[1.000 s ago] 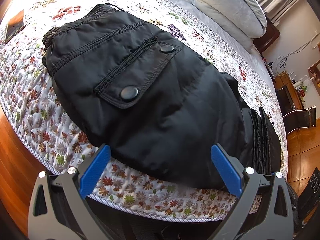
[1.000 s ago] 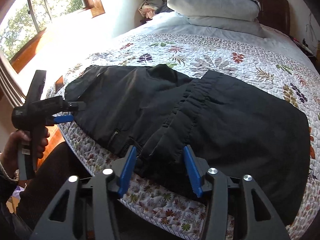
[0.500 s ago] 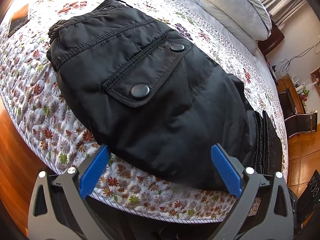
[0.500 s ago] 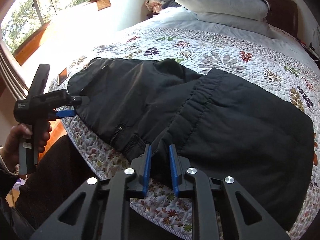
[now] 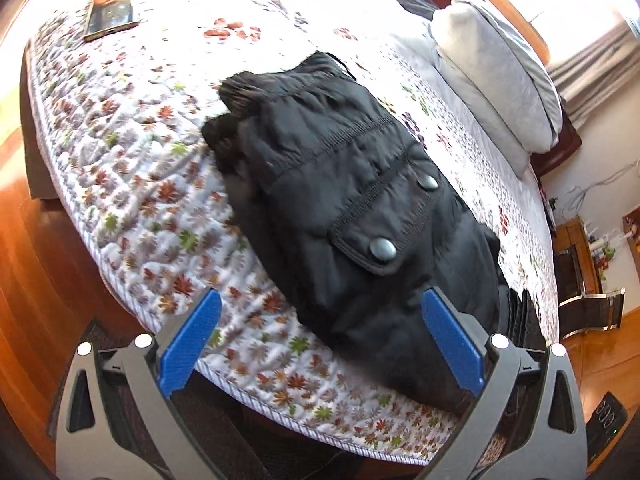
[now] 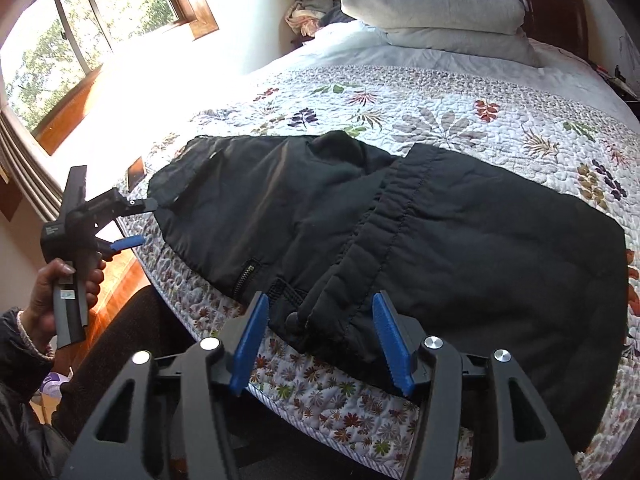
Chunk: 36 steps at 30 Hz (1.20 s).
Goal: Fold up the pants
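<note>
- Black pants (image 6: 420, 232) lie across the near edge of the quilted bed (image 6: 460, 96), already folded over once by the look of it; waistband on top, flap pocket w/ snaps (image 5: 384, 250) toward the left end.
- Left gripper (image 5: 320, 344): jaws spread wide, empty, hovering off the bed edge by the leg end.
- Right gripper (image 6: 320, 344): jaws apart, nothing clamped, waistband corner sitting between the blue pads (image 6: 390, 342) but not pinched.
- Fabric prob. padded nylon: soft, light-ish, bulky, slick, so layers may slide.
- Best hold imo: thick elastic waistband hem or cuff seams, all layers together, not the smooth middle.
- Phone (image 5: 110, 16) sits well apart at the far corner.
</note>
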Tool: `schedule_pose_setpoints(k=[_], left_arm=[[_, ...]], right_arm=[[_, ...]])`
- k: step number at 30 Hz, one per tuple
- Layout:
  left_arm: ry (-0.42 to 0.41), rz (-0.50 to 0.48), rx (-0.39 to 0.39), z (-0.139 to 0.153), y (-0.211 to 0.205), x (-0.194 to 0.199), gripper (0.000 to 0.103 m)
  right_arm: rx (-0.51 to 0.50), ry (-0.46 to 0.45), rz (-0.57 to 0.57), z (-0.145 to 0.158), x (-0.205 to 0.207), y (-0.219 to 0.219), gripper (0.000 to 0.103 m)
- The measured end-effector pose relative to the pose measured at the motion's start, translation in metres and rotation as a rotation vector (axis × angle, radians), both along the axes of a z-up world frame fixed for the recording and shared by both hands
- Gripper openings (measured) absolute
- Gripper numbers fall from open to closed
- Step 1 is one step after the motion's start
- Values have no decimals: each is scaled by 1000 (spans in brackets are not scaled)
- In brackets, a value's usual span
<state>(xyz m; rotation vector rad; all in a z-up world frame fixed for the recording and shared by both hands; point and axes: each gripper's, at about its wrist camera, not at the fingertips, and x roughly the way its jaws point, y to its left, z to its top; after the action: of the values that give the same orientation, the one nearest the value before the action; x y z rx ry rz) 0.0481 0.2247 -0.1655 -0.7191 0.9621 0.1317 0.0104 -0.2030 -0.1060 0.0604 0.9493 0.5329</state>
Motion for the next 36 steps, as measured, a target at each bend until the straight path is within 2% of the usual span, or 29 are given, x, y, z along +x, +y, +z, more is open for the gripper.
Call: schedule_pose_setpoints(k=[4,8,10,14,16,18,20,23,26,30,32,36], left_arm=[[12,96,-127,-14,33,1,100],[8,157,-340,-36,55,5,100],[-3,185,-430,-46,61,6,100],[5,225,-507,-58,70,8,100],[-23,234,-543,-57,73,7,100],[-81,202,-603,-55,73,7,100],[-128,167,-668,-51,69,9,100],[-92,171,-636,-51,64,16,100],[-86,184,-666,-60,65,20,100],[-103,179,-699,-66,65,24,100],[-142,152,-715,-63,62,28,100],[-151,107,-663,-57,51,39,100]], right_arm=[[110,2,-68,15,0,-24,56],[171,1,-162,23,3,-54,59],[177,-3,-208,24,5,-68,66],[158,3,-295,21,8,-93,86],[161,16,-337,16,10,-104,90],[162,36,-380,11,12,-114,95],[181,57,-409,6,13,-122,95],[216,65,-438,1,14,-129,95],[239,64,-448,-1,15,-131,95],[239,79,-468,-5,17,-135,95],[247,84,-476,-7,18,-138,95],[241,84,-480,-8,18,-138,95]])
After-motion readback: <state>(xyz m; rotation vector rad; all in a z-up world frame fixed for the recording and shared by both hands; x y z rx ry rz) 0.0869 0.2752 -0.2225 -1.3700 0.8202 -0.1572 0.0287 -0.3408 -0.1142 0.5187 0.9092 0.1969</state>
